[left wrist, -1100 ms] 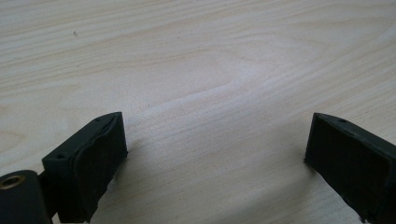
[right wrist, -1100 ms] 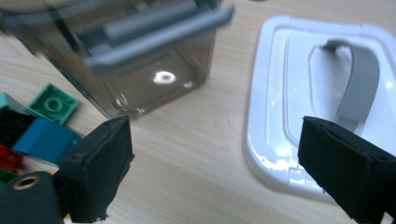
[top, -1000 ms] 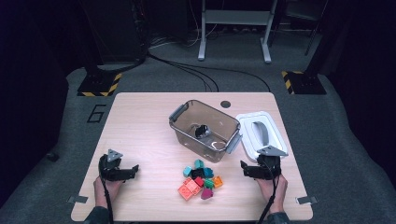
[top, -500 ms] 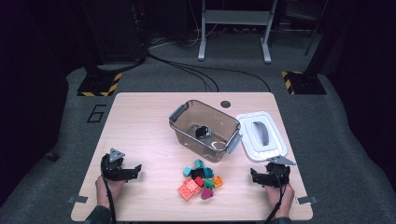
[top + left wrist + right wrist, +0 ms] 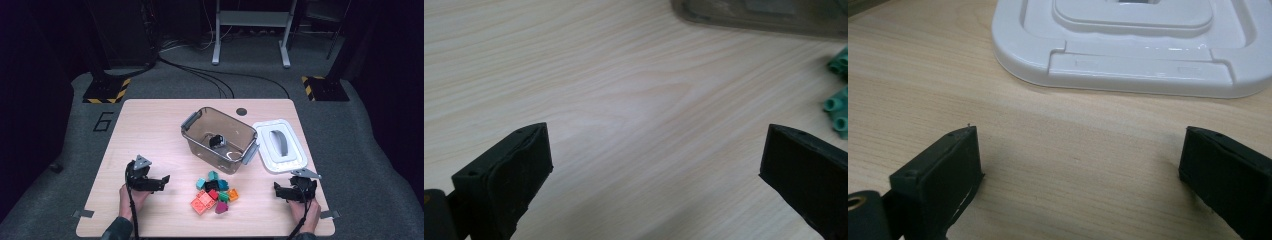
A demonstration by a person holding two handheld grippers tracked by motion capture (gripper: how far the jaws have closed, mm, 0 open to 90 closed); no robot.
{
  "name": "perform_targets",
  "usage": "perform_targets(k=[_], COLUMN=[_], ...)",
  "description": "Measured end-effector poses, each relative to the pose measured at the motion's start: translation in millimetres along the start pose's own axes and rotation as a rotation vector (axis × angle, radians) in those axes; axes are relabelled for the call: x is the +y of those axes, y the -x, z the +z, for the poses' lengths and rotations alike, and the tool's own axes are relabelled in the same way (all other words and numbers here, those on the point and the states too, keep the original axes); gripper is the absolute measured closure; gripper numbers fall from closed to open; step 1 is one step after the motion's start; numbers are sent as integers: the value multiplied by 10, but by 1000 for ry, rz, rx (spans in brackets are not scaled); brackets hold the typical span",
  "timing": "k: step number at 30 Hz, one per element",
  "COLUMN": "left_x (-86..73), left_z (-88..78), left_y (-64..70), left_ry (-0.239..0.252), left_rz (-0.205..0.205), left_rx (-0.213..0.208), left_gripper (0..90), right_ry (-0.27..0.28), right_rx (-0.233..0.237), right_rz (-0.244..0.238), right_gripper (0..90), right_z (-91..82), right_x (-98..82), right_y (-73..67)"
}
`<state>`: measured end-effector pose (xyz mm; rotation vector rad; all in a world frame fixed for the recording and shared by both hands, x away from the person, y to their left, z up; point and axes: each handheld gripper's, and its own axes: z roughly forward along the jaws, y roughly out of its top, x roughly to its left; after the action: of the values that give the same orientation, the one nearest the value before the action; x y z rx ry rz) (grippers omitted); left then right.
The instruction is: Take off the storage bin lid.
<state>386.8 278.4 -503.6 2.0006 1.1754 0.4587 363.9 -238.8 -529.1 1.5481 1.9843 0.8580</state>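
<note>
left gripper (image 5: 656, 165) wide open, empty, right gripper (image 5: 1080, 165) alike

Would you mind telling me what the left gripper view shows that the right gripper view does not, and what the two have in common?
The left gripper view alone has the lower edge of the clear bin at the top and a few teal bricks at the right edge. The right gripper view alone has the white lid lying flat on the table, ahead of the jaws. Both share the light wooden table and a pair of black jaws standing wide apart with nothing between them.
</note>
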Motion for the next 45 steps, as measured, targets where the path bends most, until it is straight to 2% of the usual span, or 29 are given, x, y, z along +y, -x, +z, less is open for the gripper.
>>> perform_targets(k=[8,10,15,20,23,27,28,30,37,40,45], left_x=[69,92,174,254,293,327,330,335,313,307,312], left_z=[88,124,224,319,362,409,414,423,452,455,446], left_y=[246,324,508,703,819,936,957,989,958,956,916], left_ry=[-6,3,-18,-47,-53,-61,-65,-76,-103,-110,-104], left_rz=[36,33,54,102,109,133,135,143,150,159,160], left_rx=[-68,-86,-139,-178,-194,-219,-239,-234,-255,-254,-248], left_gripper=[4,5,4,0,14,192,222,333,566,651,668], right_ry=[1,1,1,1,1,1,1,2,4,5,6], right_rx=[-4,-5,-4,-5,-6,-7,-7,-8,-9,-10,-11], right_rz=[3,2,2,3,6,6,7,7,7,8,9], right_gripper=[32,32,33,34,35,37,38,39,44,47,49], right_z=[-1,-1,-2,-2,-3,-3,-4,-4,-4,-5,-6], right_x=[-1,-1,-1,-1,-1,-2,-2,-2,-2,-3,-3], right_y=[-2,-2,-2,-2,-3,-3,-3,-2,-1,-1,0])
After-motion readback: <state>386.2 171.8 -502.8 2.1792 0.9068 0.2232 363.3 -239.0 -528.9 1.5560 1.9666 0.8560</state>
